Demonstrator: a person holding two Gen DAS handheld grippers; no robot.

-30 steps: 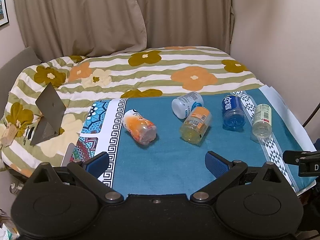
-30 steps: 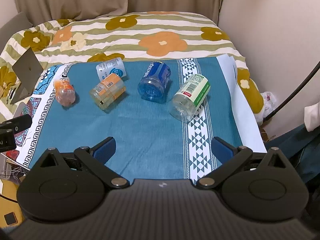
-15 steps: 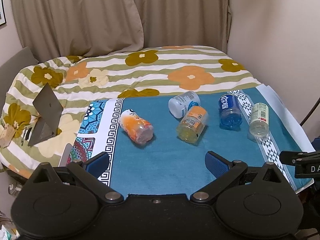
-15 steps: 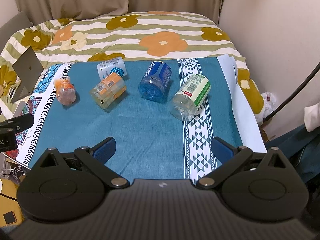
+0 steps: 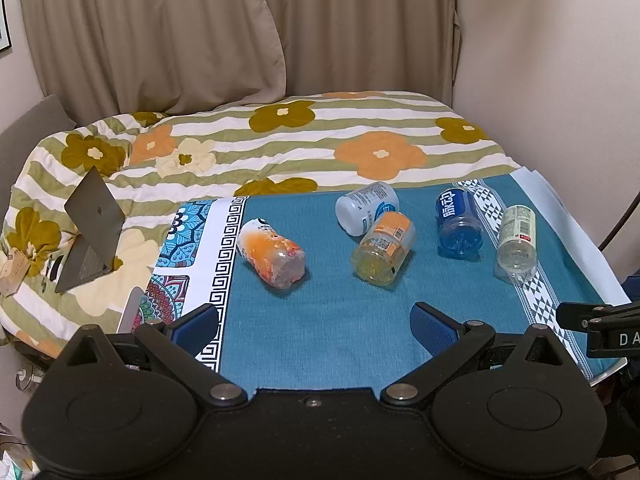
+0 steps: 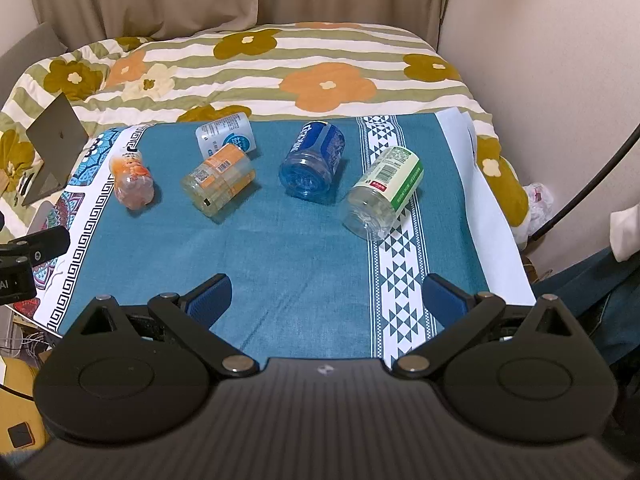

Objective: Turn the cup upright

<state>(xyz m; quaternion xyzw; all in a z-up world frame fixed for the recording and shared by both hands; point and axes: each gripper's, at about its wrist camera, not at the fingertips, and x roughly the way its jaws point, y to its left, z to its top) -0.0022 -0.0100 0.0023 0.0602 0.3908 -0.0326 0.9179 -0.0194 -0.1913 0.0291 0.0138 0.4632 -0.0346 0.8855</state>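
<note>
Several cut-bottle cups lie on their sides on a teal cloth (image 5: 340, 320): an orange-print cup (image 5: 272, 254), a white-blue cup (image 5: 366, 207), a yellow-orange cup (image 5: 382, 247), a blue cup (image 5: 458, 222) and a clear green-label cup (image 5: 516, 238). The right wrist view shows the same cups: orange-print (image 6: 131, 179), white-blue (image 6: 226, 136), yellow-orange (image 6: 219, 179), blue (image 6: 314, 160), green-label (image 6: 384, 192). My left gripper (image 5: 314, 328) is open and empty, short of the cups. My right gripper (image 6: 326, 298) is open and empty, also short of them.
The cloth lies on a table in front of a bed with a flowered quilt (image 5: 280, 140). An open laptop (image 5: 90, 228) sits on the bed at left. Curtains and a wall stand behind. A cable (image 6: 592, 184) hangs at the right. The table's right edge (image 6: 504, 232) is near.
The left wrist view has pulled back and risen slightly, so the cups look smaller and farther. The right gripper has barely moved. Both grippers stay open.
</note>
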